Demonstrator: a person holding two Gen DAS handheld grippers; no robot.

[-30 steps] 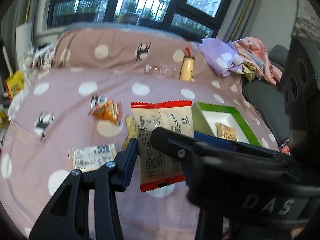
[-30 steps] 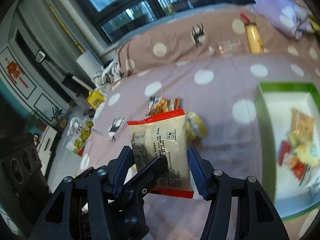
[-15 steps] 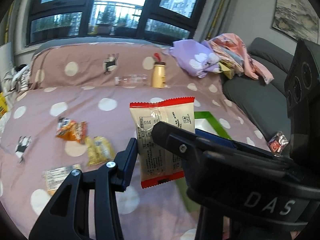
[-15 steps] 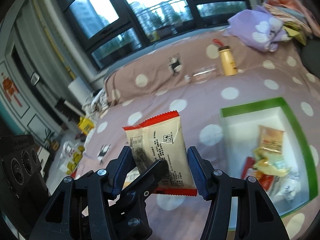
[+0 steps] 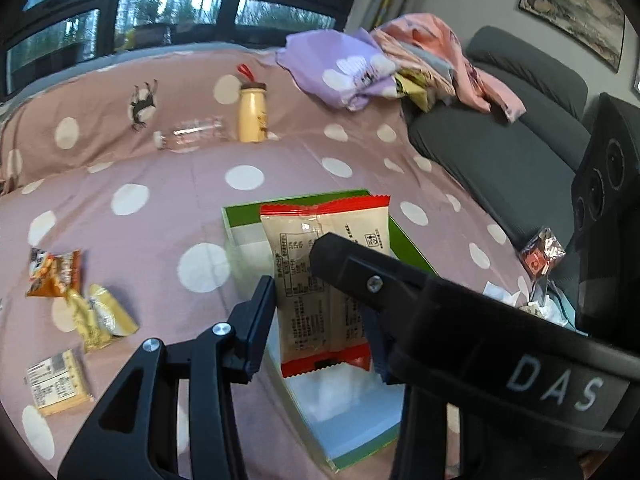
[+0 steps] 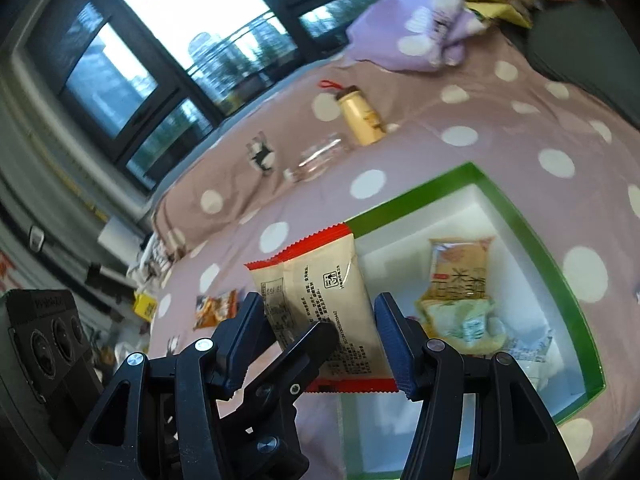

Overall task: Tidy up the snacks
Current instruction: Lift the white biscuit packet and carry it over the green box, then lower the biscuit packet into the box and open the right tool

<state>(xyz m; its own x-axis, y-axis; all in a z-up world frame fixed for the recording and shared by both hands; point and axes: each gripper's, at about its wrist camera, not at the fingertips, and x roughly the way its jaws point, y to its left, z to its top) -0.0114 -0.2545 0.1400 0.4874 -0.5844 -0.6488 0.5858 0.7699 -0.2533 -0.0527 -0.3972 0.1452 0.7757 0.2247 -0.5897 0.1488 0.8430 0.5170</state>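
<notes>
A tan snack packet (image 5: pixel 324 280) with red ends is held up in the air, over the near end of the green box (image 5: pixel 236 216). It is gripped by both grippers at once. The left gripper (image 5: pixel 320 312) is closed on the packet's sides, and the right gripper (image 6: pixel 320 332) is closed on it too, with one finger of the other gripper seen crossing in front of the packet in each view.

The box (image 6: pixel 560 280) is white inside and rests on a pink bed cover (image 5: pixel 140 168) with white dots. Inside the box, some snacks (image 6: pixel 460 280) are piled at the side away from the packet.

To the left of the box, three more snacks are left on the cover: an orange bag (image 5: pixel 54 274), a gold one (image 5: pixel 100 316) just beside it, and a flat pale one (image 5: pixel 56 380) nearer the camera. Beyond the box, a yellow bottle (image 5: pixel 252 114) is stood upright, and a clear bottle (image 5: pixel 192 136) is laid flat next to it. A heap of clothes (image 5: pixel 380 64) is seen farther back, by a grey sofa (image 5: pixel 500 152).
</notes>
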